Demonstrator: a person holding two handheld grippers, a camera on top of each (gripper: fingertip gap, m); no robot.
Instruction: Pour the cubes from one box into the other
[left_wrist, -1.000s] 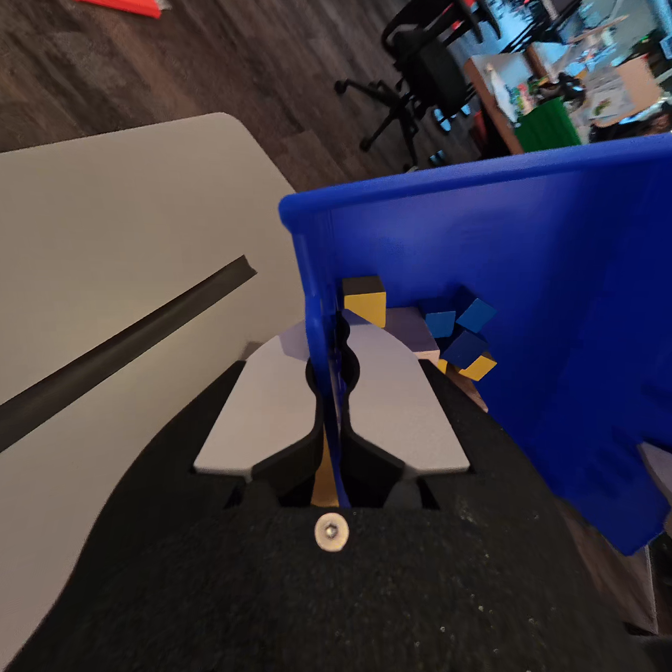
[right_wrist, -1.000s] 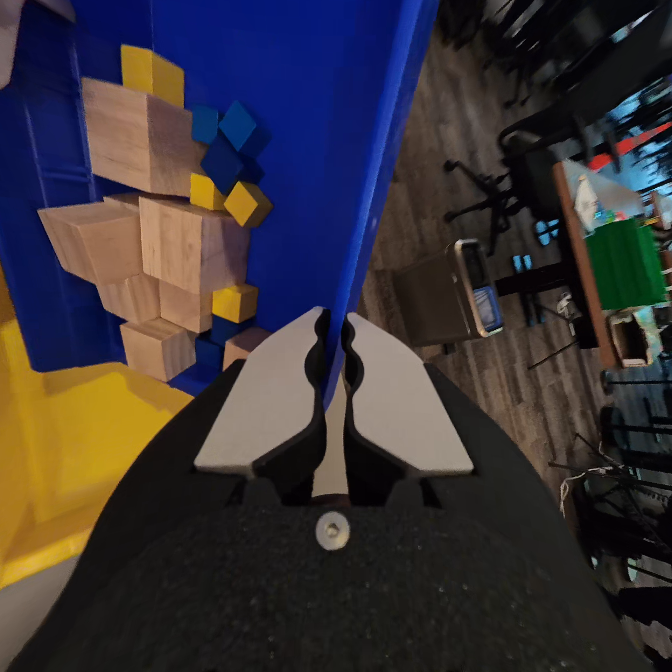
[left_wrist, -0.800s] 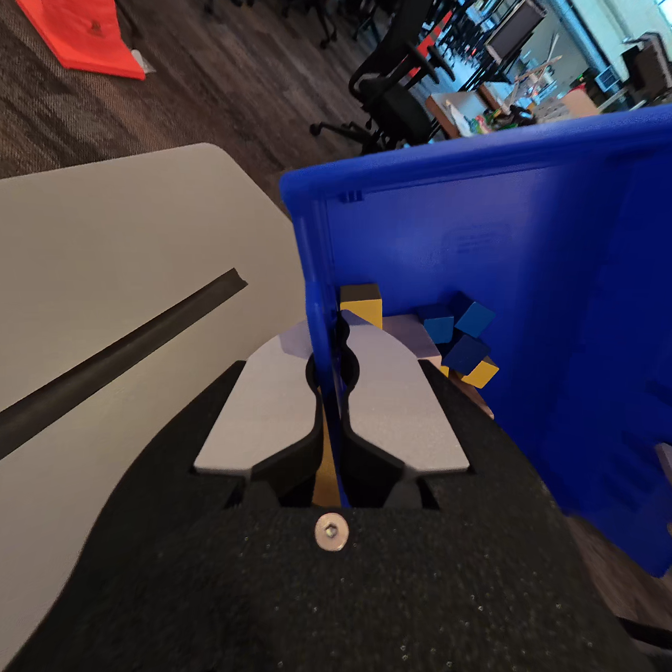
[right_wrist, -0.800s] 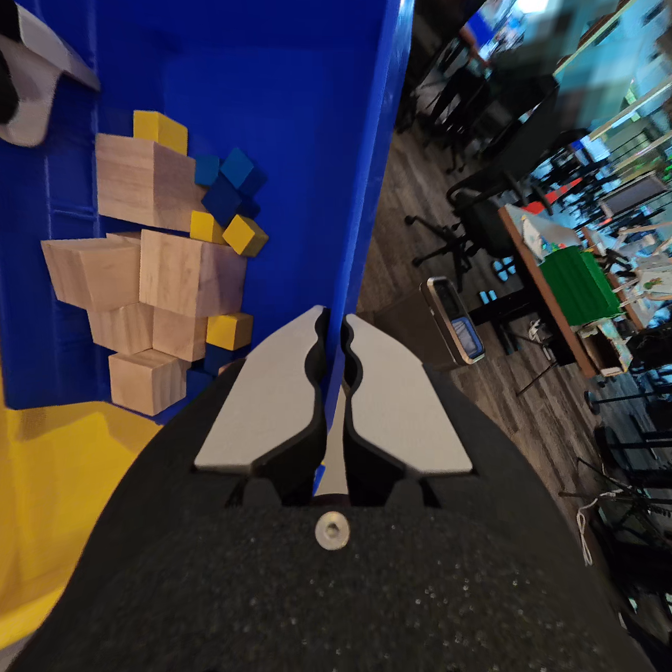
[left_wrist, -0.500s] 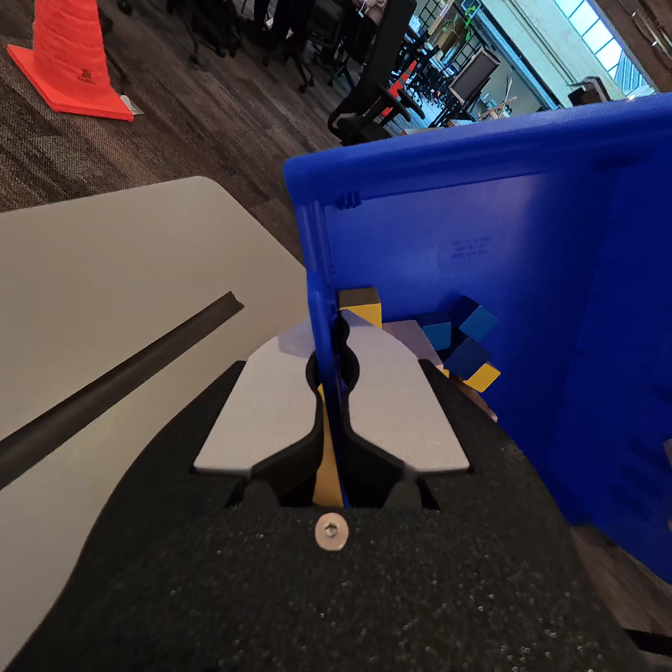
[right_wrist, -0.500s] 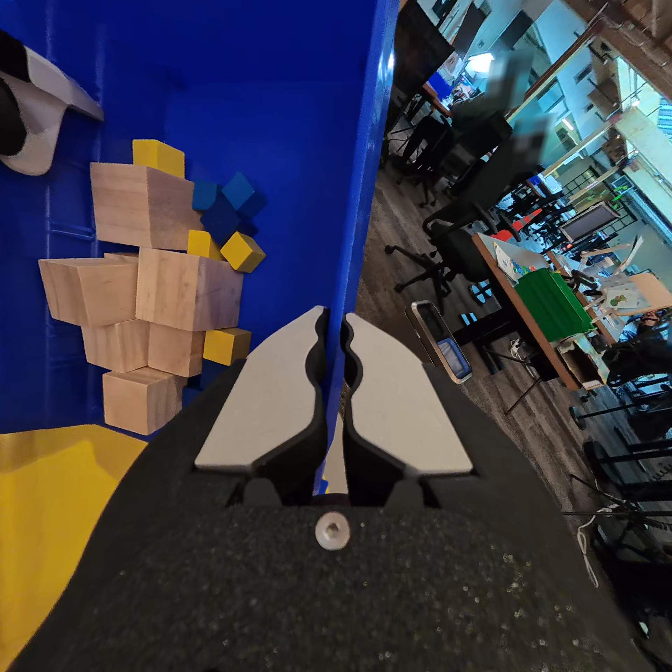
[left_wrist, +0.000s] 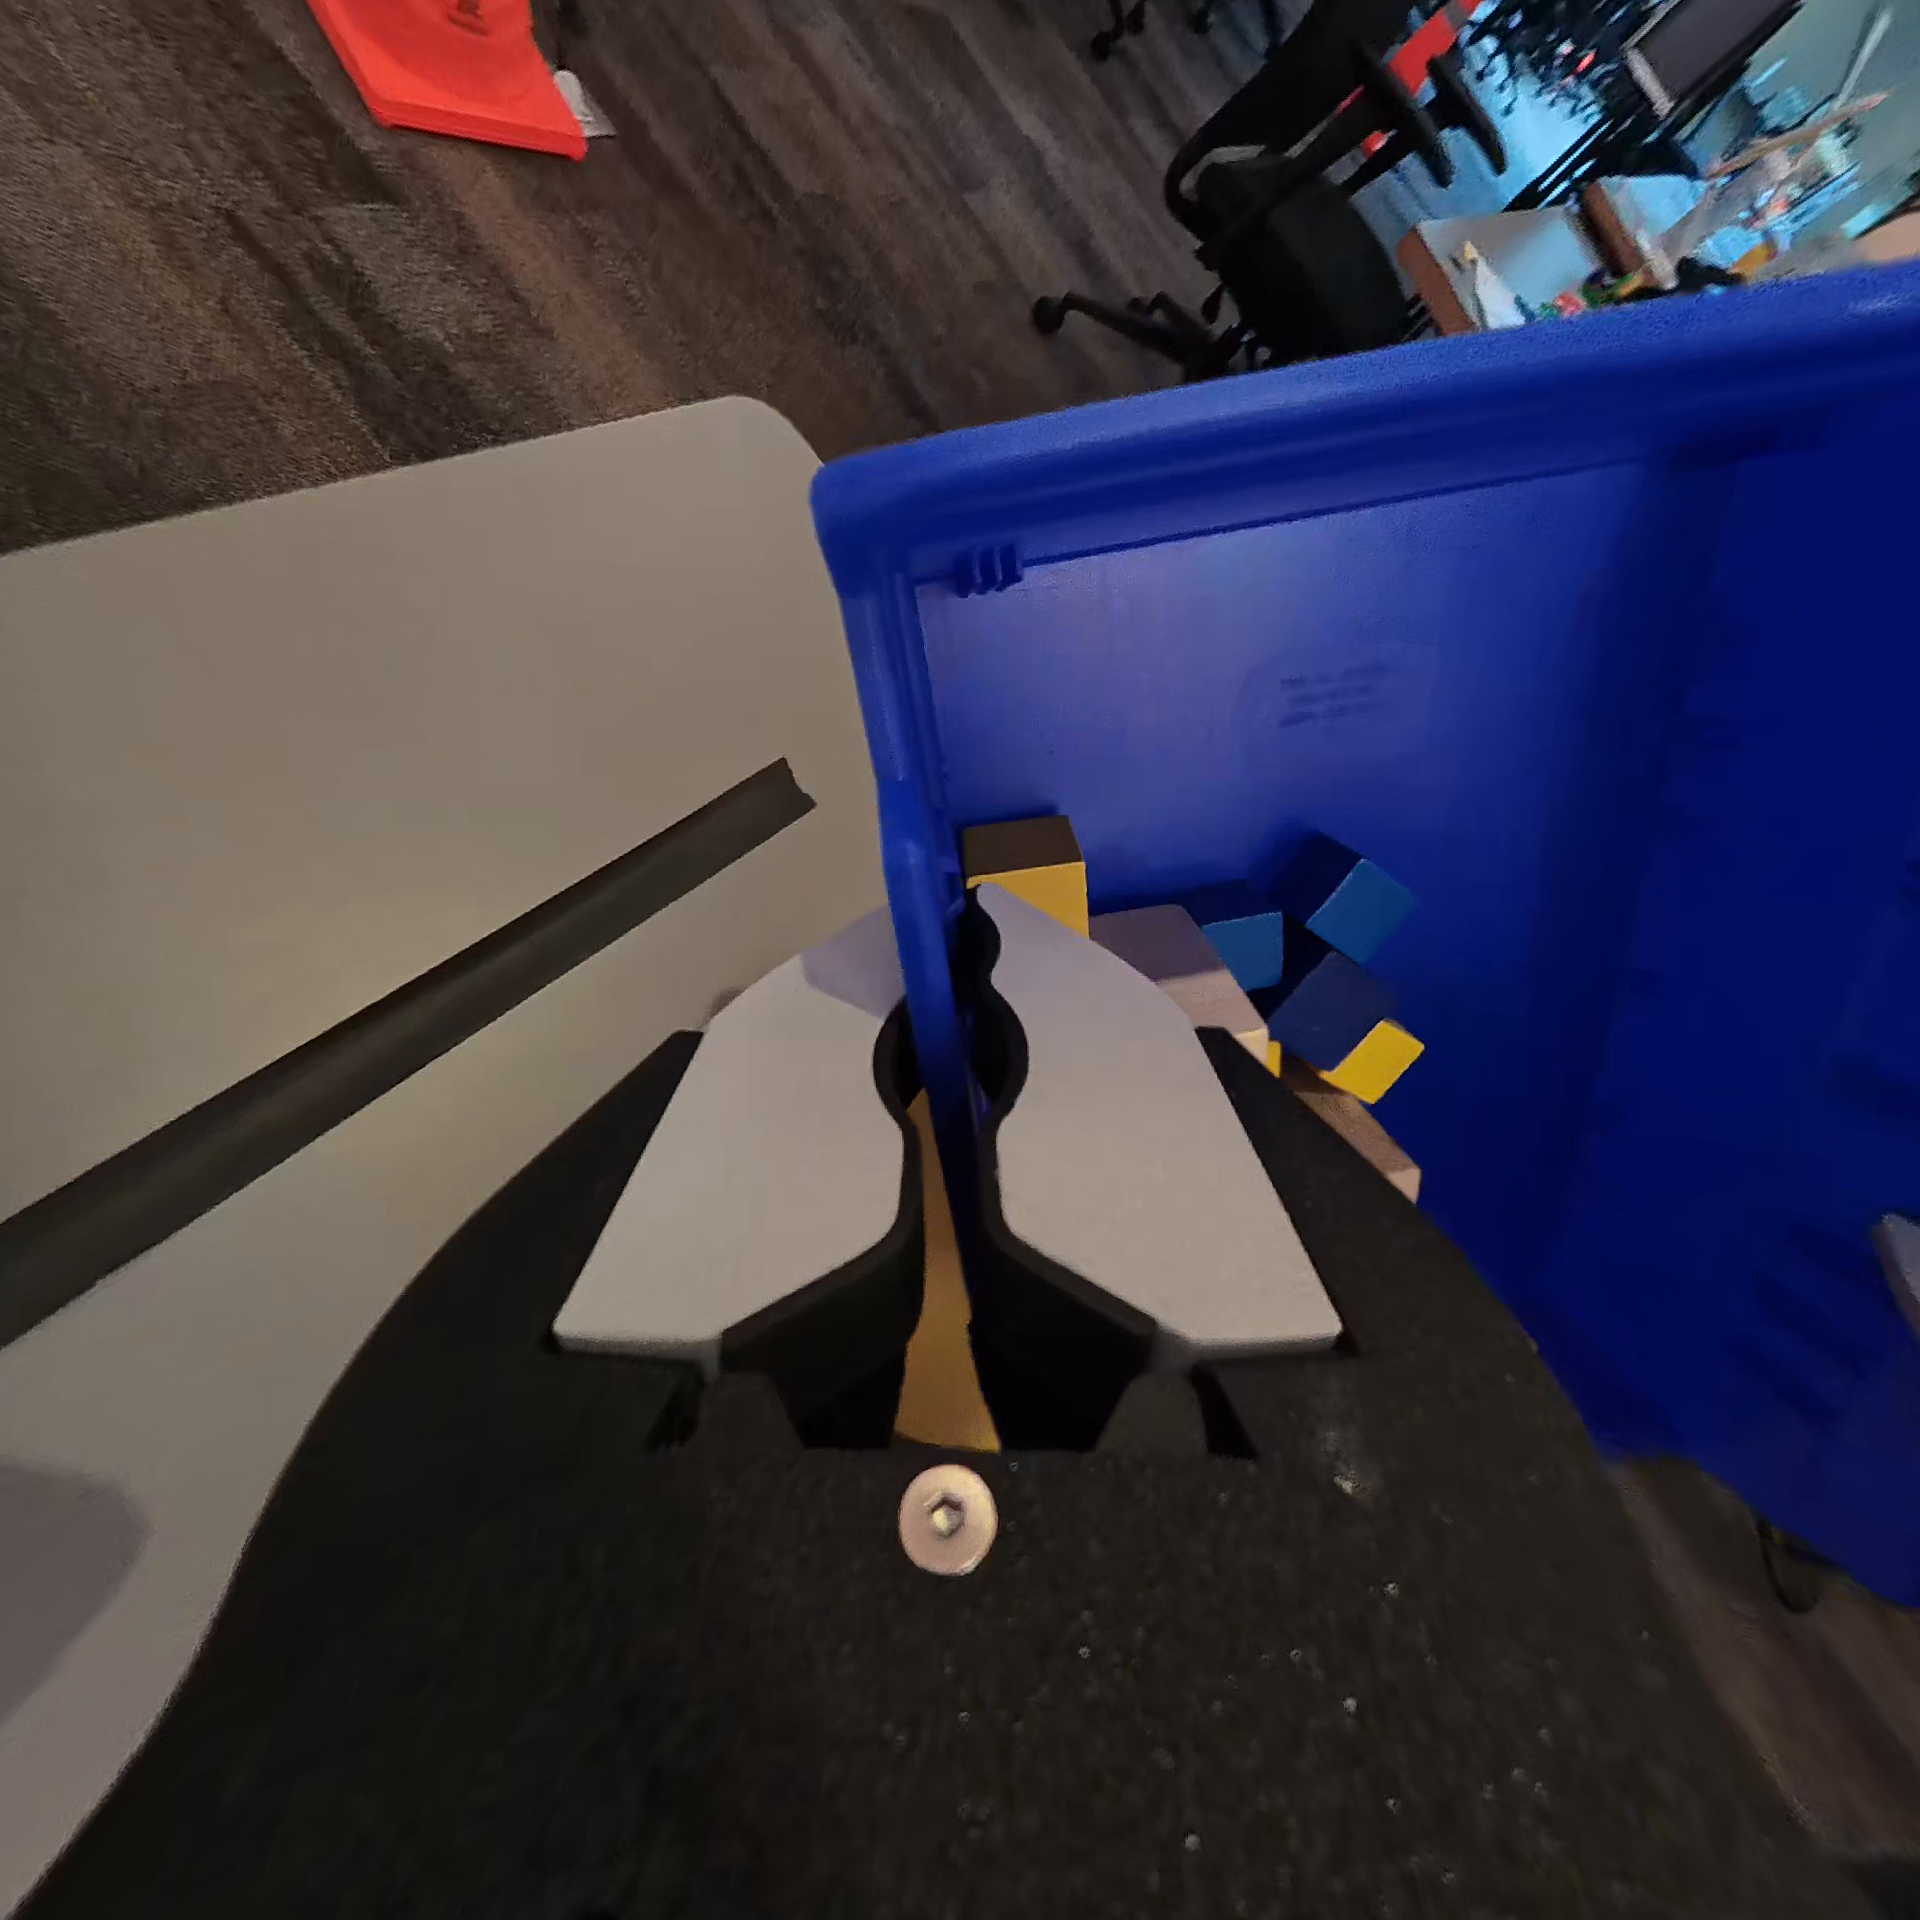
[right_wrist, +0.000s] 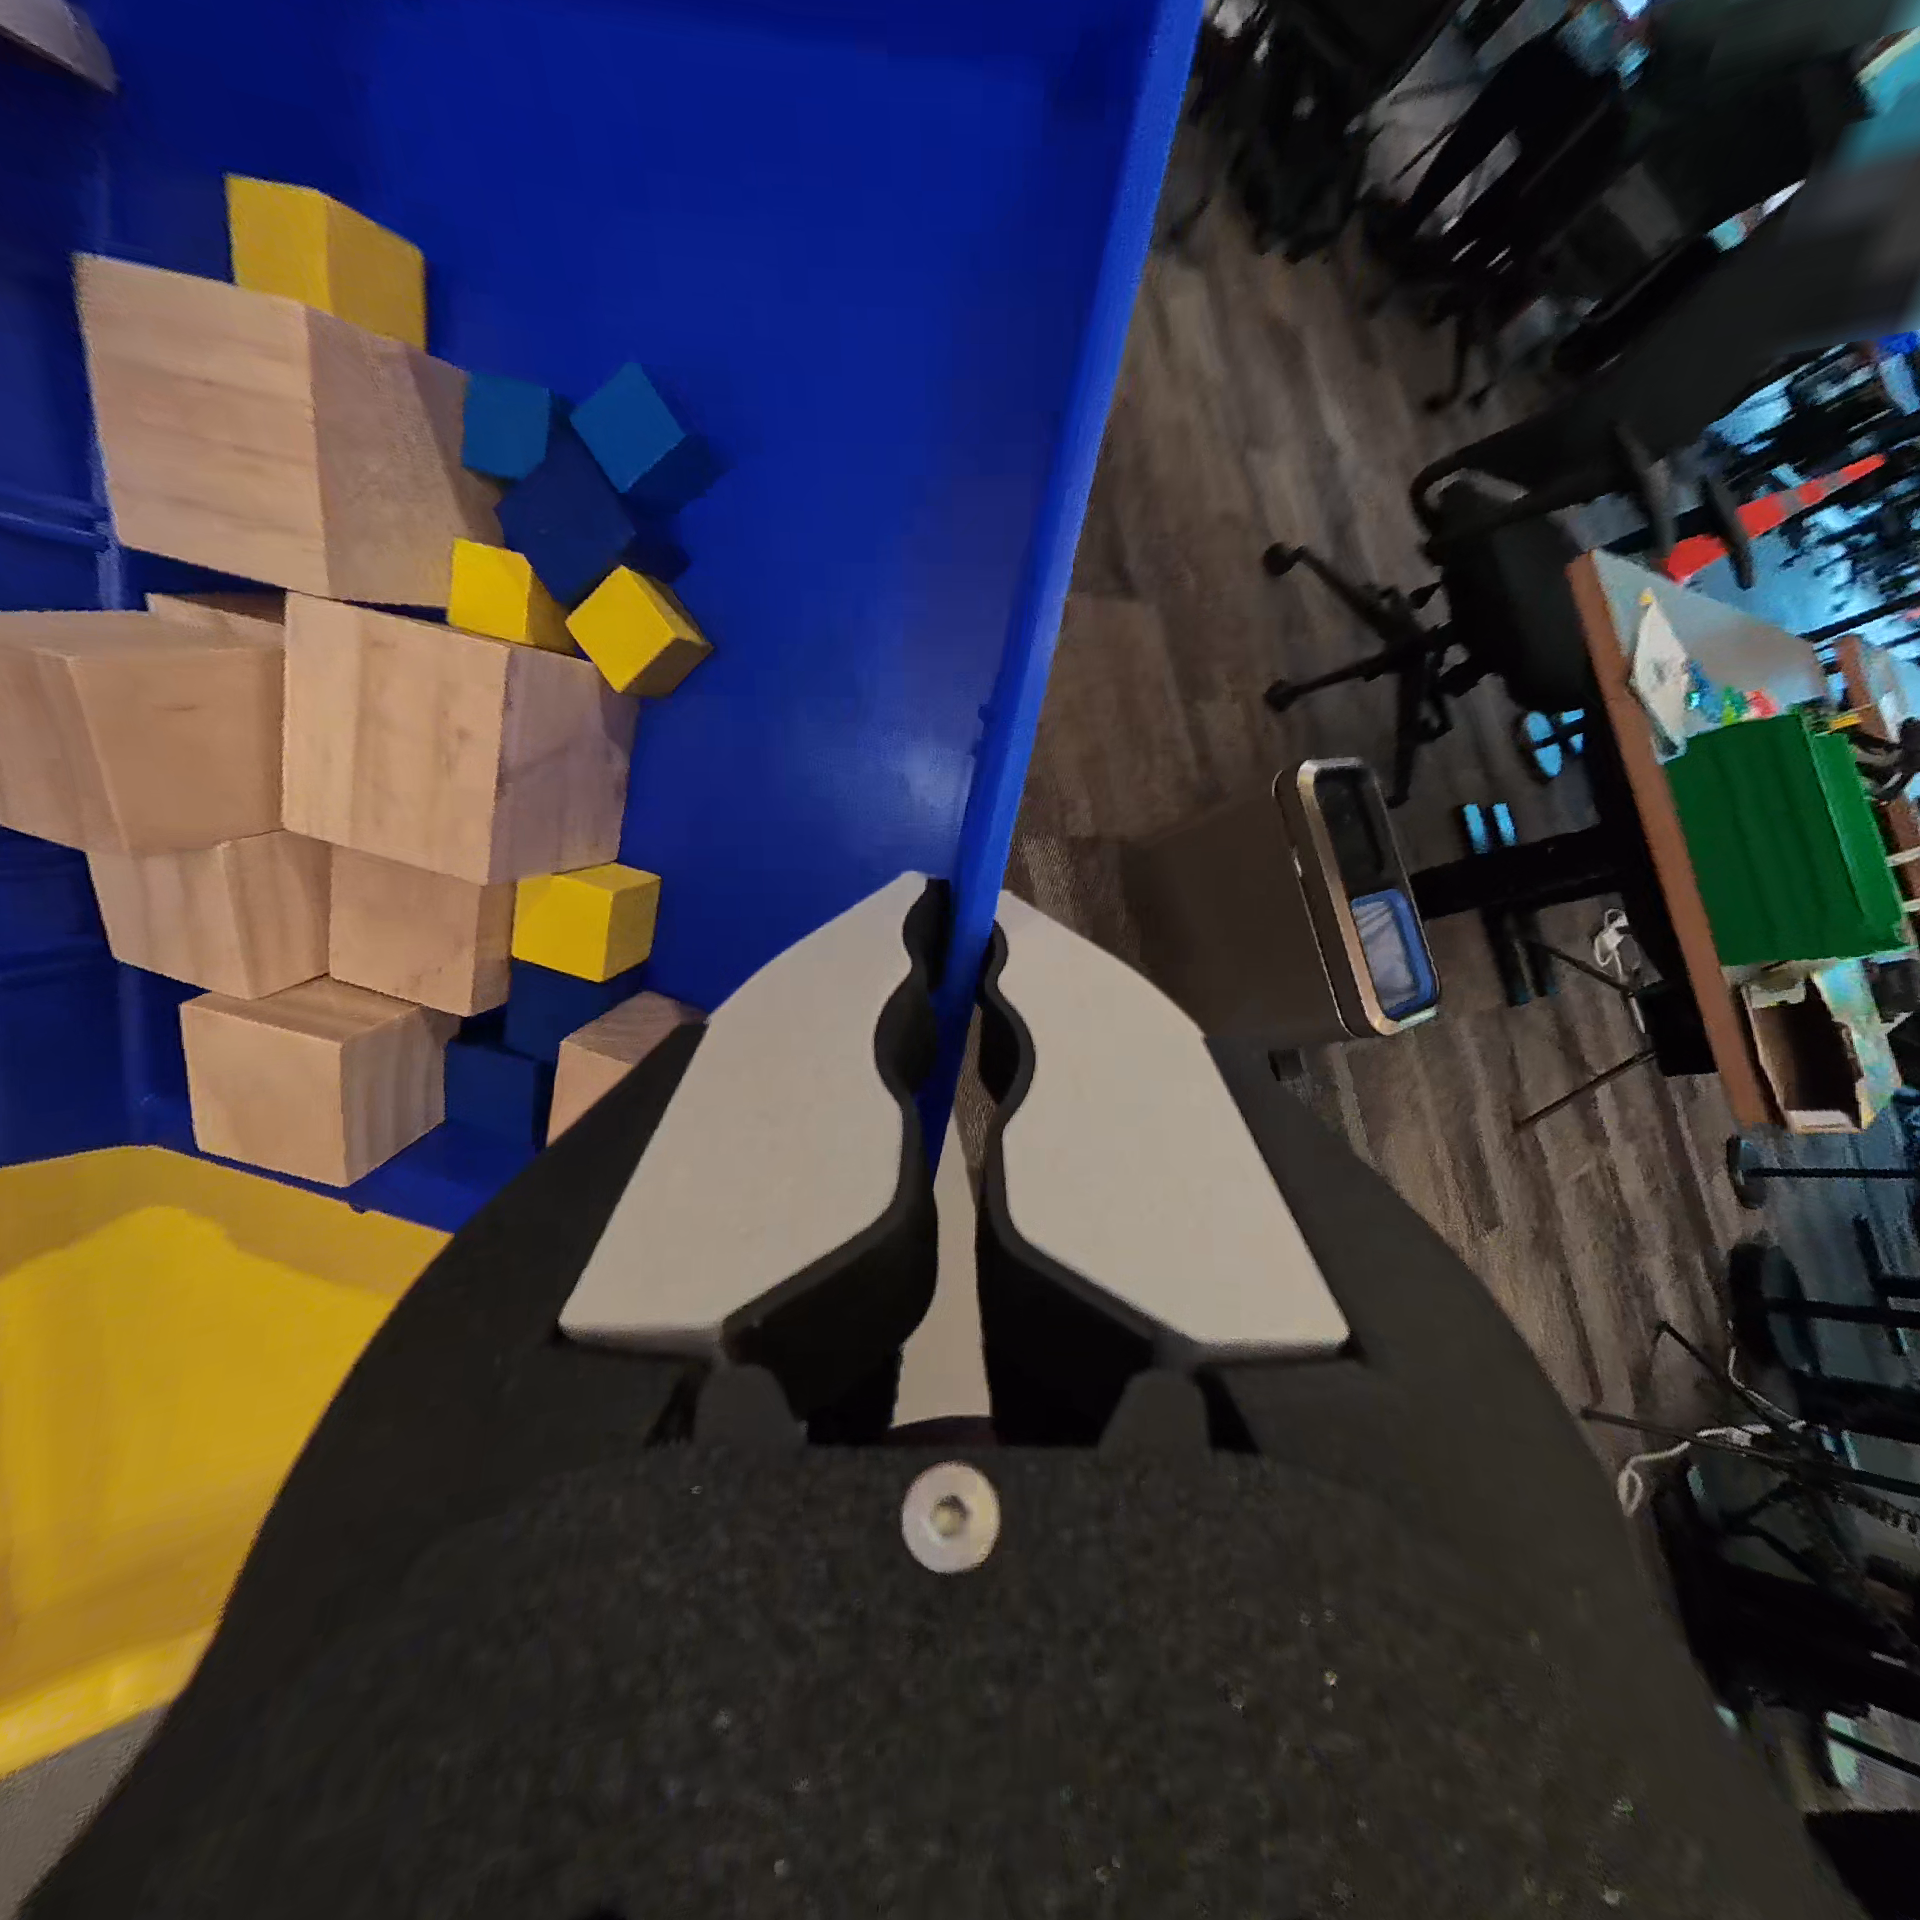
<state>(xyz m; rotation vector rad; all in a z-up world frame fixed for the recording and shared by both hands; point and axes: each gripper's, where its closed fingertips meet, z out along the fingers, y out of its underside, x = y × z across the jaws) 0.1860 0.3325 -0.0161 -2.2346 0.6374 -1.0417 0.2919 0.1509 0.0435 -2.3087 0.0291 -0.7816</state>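
A blue box (left_wrist: 1455, 727) hangs tilted between my two grippers. My left gripper (left_wrist: 940, 935) is shut on one side wall of the box. My right gripper (right_wrist: 951, 935) is shut on the opposite wall (right_wrist: 1060, 520). Inside lie several wooden cubes (right_wrist: 436, 748), small yellow cubes (right_wrist: 634, 629) and small blue cubes (right_wrist: 623, 426), piled against the lower part of the box. Some also show in the left wrist view (left_wrist: 1340, 1018). A yellow box (right_wrist: 156, 1403) sits just below the blue box's lower edge.
A grey table (left_wrist: 364, 727) with a dark slot (left_wrist: 364, 1029) lies under the left gripper. Beyond are wood-look floor, an orange cone base (left_wrist: 457, 73), office chairs (left_wrist: 1278, 249), a bin (right_wrist: 1340, 894) and a desk with a green item (right_wrist: 1766, 842).
Both views have swung down toward the floor again after rising half a second ago, so the blue box has tipped. The cubes look closer in the right wrist view. Both grips are unchanged.
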